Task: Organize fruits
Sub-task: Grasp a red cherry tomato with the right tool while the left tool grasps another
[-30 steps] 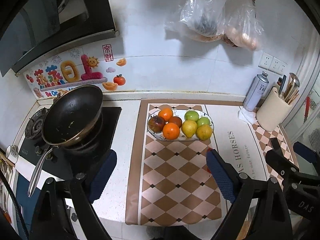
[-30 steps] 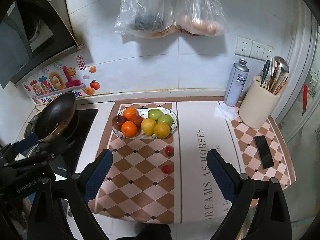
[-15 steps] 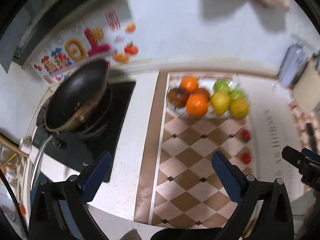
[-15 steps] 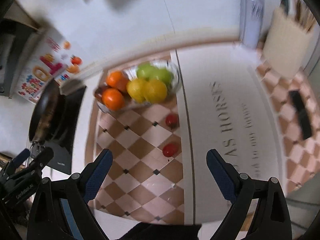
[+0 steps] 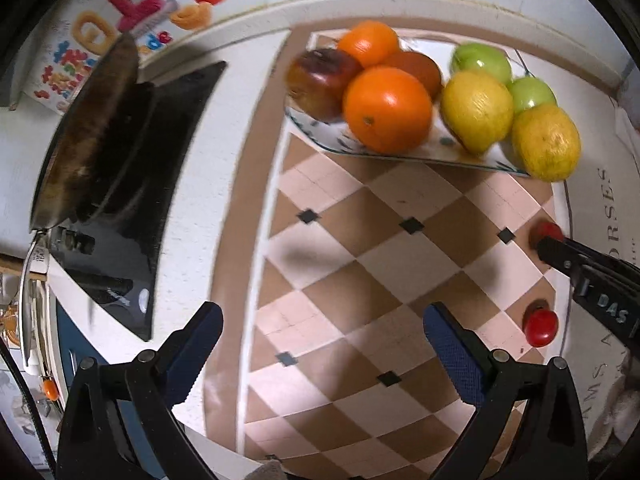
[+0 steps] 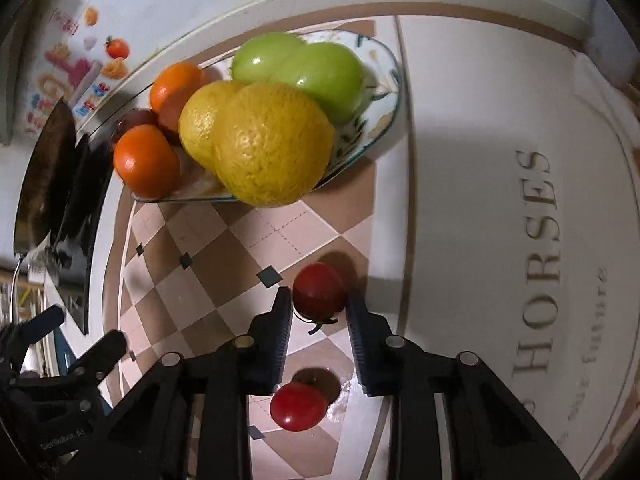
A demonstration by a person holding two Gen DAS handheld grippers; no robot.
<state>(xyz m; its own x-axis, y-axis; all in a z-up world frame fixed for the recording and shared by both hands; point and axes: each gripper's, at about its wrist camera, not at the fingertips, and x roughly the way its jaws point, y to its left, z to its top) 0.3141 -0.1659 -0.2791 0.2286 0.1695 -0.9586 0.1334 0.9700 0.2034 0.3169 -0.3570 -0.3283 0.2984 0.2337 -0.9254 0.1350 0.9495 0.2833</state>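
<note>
A patterned oval plate (image 5: pixel 404 155) holds oranges (image 5: pixel 386 108), lemons (image 5: pixel 476 110), green apples (image 5: pixel 482 58) and a dark red apple (image 5: pixel 322 80). Two cherry tomatoes lie on the checkered mat in front of it. My right gripper (image 6: pixel 319 297) points down at the farther tomato (image 6: pixel 318 290). Its jaws are closing and both pads press on the tomato's sides. The nearer tomato (image 6: pixel 298 406) lies free beneath the fingers. My left gripper (image 5: pixel 320 316) hangs wide open over bare mat, left of the tomatoes, with nothing between its fingers.
A dark frying pan (image 5: pixel 92 132) sits on a black hob (image 5: pixel 132 208) left of the mat. The white backsplash with a colourful sticker (image 5: pixel 132 12) runs behind the plate. A lettered white section of mat (image 6: pixel 536 240) lies to the right.
Both grippers have dropped toward the counter and tilted downward. The right jaws, wide open before, have shut around the farther cherry tomato. The left jaws have stayed wide.
</note>
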